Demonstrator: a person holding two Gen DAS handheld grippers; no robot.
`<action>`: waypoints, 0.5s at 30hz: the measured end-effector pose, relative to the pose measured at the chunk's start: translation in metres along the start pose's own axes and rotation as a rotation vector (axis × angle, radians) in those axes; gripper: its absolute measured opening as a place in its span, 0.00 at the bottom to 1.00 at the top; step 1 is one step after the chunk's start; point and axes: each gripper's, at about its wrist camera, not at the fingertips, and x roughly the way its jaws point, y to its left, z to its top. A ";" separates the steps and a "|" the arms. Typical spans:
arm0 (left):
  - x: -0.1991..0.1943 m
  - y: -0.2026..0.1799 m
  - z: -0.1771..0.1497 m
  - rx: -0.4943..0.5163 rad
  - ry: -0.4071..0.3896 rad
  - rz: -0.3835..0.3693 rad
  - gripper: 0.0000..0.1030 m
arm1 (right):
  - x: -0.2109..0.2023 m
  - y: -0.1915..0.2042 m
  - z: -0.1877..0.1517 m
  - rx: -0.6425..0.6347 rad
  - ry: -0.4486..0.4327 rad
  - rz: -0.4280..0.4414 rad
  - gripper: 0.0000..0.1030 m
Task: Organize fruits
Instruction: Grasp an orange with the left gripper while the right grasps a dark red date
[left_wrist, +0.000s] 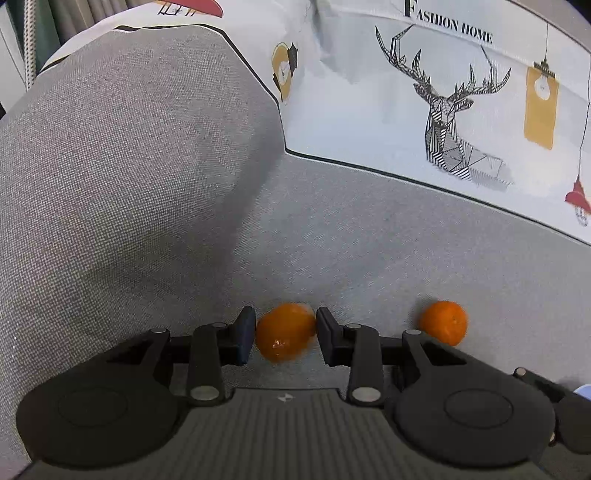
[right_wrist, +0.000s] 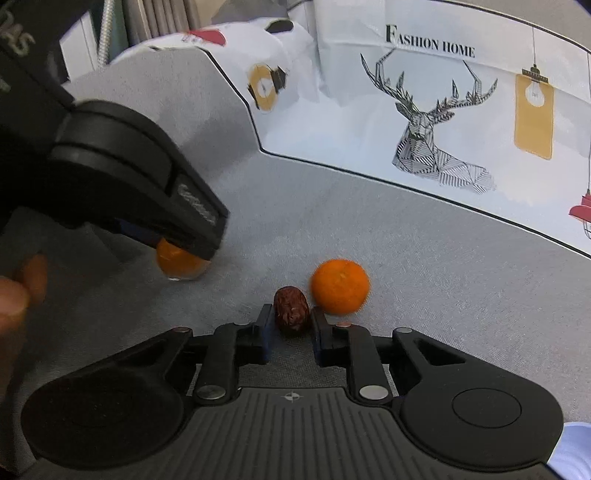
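The left gripper grips an orange between its two fingers, both pads touching the fruit's sides, with the jaws partly closed to the width of the fruit. In the right wrist view the same left gripper enters from the upper left, and the orange protrudes below its fingers, raised off the grey sofa. A second orange rests on the sofa seat to the right of the left gripper. The right gripper has its fingers set narrowly around a dark red date; the date sits between the fingertips, and contact on both sides appears likely but cannot be confirmed. The second orange lies just beside the date, to its right and slightly beyond it. A cushion printed with a deer head and "FASHION HOME" stands against the sofa back.
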 end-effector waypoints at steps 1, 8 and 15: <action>-0.002 0.001 0.000 -0.011 0.002 -0.017 0.38 | -0.004 0.000 0.001 0.002 -0.003 0.002 0.21; 0.006 0.000 -0.004 -0.052 0.082 -0.099 0.39 | -0.014 0.002 -0.005 -0.007 0.099 -0.099 0.21; 0.012 -0.011 -0.007 0.006 0.087 -0.090 0.40 | -0.009 -0.007 -0.010 0.027 0.107 -0.101 0.21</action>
